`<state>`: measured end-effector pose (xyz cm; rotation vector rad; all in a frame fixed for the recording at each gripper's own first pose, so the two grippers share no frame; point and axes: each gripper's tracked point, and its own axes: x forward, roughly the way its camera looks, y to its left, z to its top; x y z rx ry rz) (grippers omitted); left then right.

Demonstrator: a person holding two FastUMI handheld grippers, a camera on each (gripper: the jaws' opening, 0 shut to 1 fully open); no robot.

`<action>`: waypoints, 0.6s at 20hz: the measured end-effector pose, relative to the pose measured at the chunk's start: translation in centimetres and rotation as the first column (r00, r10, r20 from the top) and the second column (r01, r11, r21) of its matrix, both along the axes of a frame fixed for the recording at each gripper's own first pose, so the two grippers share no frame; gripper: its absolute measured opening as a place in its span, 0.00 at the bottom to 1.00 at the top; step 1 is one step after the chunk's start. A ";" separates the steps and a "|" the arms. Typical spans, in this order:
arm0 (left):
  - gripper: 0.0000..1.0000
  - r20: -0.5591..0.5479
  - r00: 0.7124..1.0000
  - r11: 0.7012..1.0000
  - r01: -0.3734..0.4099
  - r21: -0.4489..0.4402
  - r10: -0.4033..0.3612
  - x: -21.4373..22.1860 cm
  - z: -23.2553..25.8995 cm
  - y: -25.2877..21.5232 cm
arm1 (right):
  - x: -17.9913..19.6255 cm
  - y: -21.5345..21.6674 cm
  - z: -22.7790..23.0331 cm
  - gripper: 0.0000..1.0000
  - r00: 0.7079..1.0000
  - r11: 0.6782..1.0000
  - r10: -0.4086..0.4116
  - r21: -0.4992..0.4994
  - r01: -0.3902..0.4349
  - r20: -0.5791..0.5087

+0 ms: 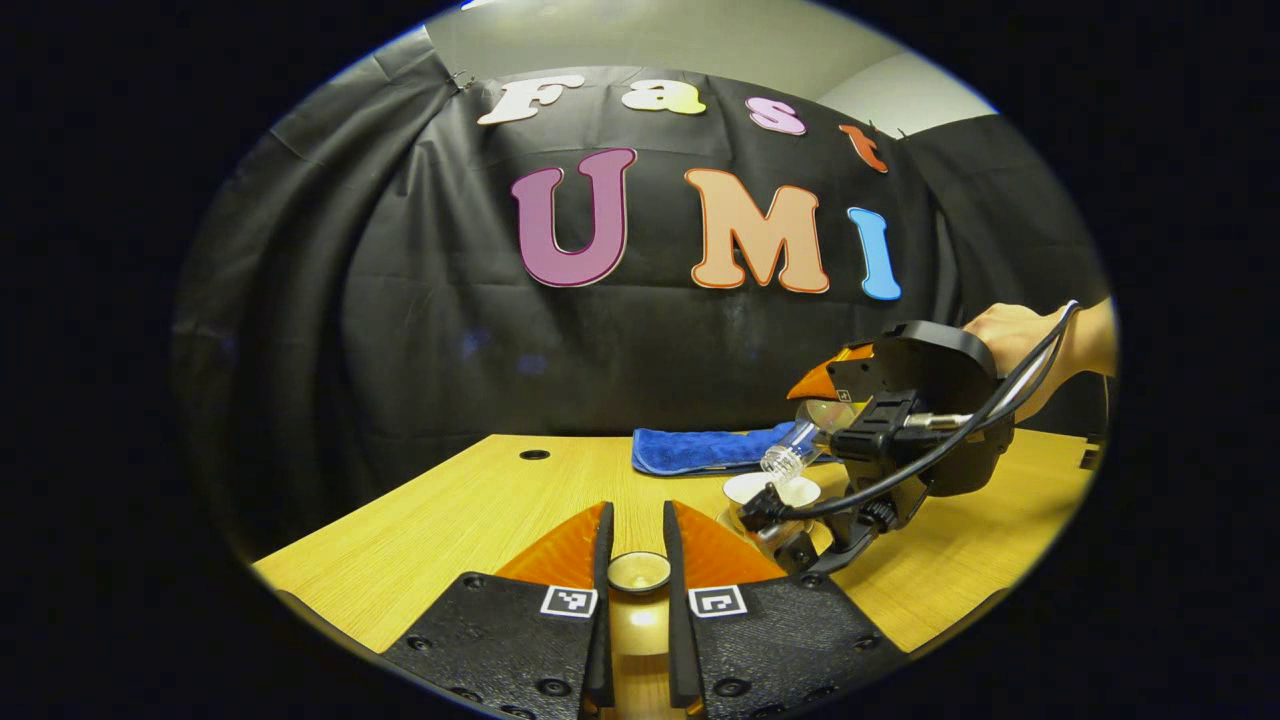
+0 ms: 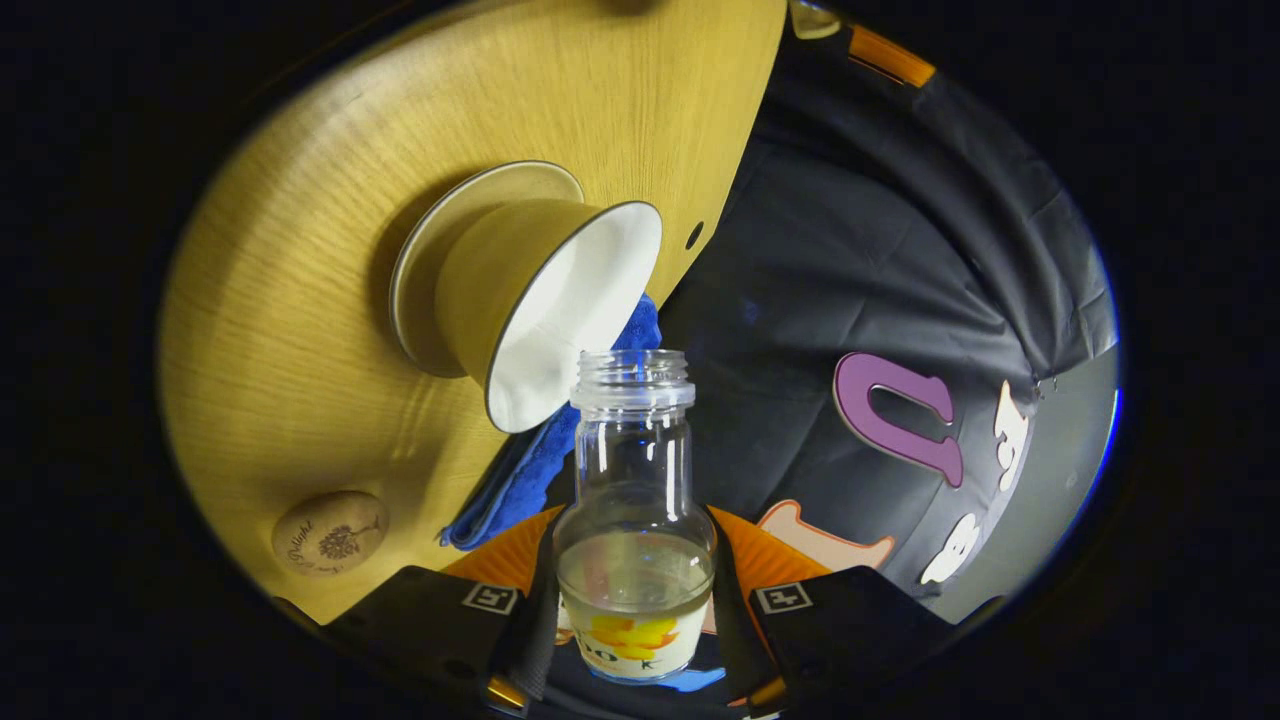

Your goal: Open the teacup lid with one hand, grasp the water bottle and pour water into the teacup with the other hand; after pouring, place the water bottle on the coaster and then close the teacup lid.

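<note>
My left gripper [image 1: 638,540] is shut on the teacup lid [image 1: 639,572], holding it just above the table near the front edge. To the right, my right gripper [image 1: 832,398] holds the clear water bottle [image 1: 795,450] tilted, its open mouth just over the white-lined teacup [image 1: 772,489]. In the right gripper view the right gripper [image 2: 633,525] is shut on the bottle [image 2: 633,470]. Water sits low in the bottle's body, and its mouth is by the rim of the teacup [image 2: 560,310] on its saucer [image 2: 430,250]. The round wooden coaster [image 2: 330,533] lies bare beside them.
A folded blue cloth [image 1: 700,449] lies behind the cup at the back of the wooden table [image 1: 450,520]. A small hole [image 1: 534,454] marks the table's far left. A person's hand [image 1: 1010,340] grips the right gripper, with a black cable trailing.
</note>
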<state>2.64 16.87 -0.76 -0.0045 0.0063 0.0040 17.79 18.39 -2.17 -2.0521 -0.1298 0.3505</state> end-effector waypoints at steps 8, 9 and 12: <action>0.19 0.001 1.000 1.000 -0.001 0.000 0.001 0.0 0.0 0.0 | -1.4 -0.9 0.8 0.72 0.939 0.831 -0.074 0.500 0.244 -0.335; 0.19 0.001 1.000 1.000 -0.001 0.000 0.001 0.0 0.1 0.0 | -1.5 -1.1 1.3 0.70 0.922 0.751 -0.059 0.591 0.294 -0.383; 0.19 0.002 1.000 1.000 -0.001 0.001 0.001 0.0 0.0 0.0 | -1.3 -3.2 3.7 0.68 0.890 0.457 0.009 0.794 0.401 -0.455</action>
